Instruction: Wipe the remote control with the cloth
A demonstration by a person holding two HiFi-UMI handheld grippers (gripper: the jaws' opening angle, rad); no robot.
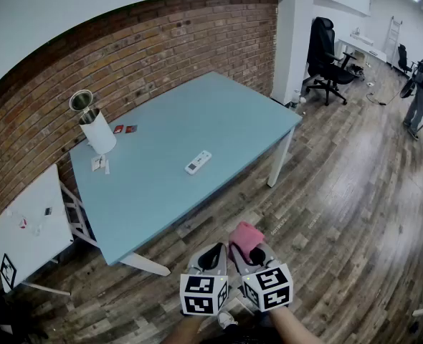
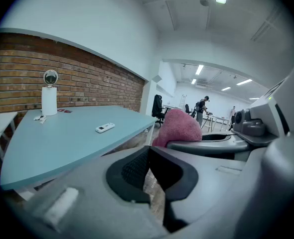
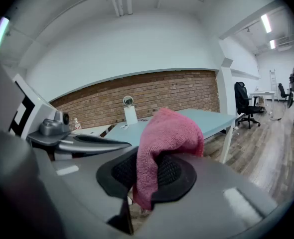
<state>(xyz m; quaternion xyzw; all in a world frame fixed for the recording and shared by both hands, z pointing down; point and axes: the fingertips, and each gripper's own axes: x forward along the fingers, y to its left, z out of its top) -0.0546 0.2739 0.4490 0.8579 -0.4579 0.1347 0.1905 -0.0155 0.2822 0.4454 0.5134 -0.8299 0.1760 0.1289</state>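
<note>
On my right gripper (image 3: 147,176) the jaws pinch the pink cloth (image 3: 168,136); on my left gripper (image 2: 148,171) they are closed, empty. The white remote control (image 1: 198,162) lies mid-table (image 1: 154,199), well apart from both. With the cloth bunched and nothing bracing the remote, I might shove it instead of wiping it.

blue table (image 1: 161,138) by a brick wall (image 1: 168,38), white roll (image 1: 98,133) on it, black office chair (image 1: 325,49) beyond
</note>
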